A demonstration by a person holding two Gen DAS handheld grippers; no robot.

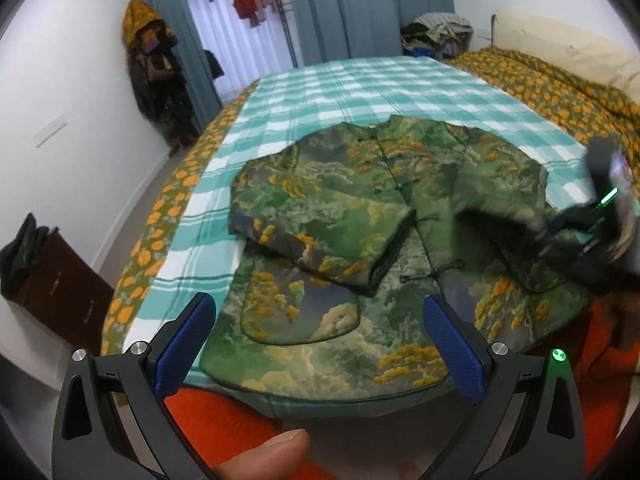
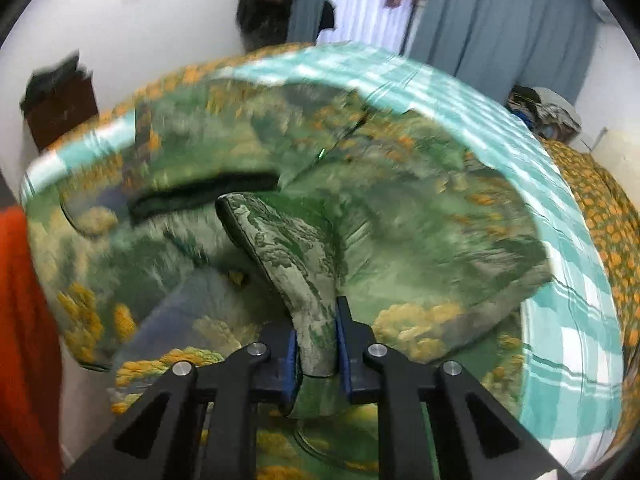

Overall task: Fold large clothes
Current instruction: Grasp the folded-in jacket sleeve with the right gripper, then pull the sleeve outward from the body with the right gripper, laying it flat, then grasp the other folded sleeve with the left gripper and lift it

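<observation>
A green jacket [image 1: 360, 216] with an orange and cream landscape print lies face up on the bed, hem toward me. Its left sleeve [image 1: 320, 236] is folded across the chest. My left gripper [image 1: 320, 340] is open and empty, hovering just above the hem. My right gripper [image 2: 317, 336] is shut on the cuff of the right sleeve [image 2: 296, 256] and holds it lifted over the jacket body [image 2: 400, 208]. It shows blurred in the left wrist view [image 1: 600, 216] at the jacket's right side.
The bed has a teal checked sheet [image 1: 360, 84] over an orange floral cover [image 1: 560, 80]. A clothes pile [image 1: 440, 32] sits at the far corner. A dark cabinet [image 1: 52, 280] stands left of the bed. Orange cloth [image 1: 224, 428] lies below the bed's near edge.
</observation>
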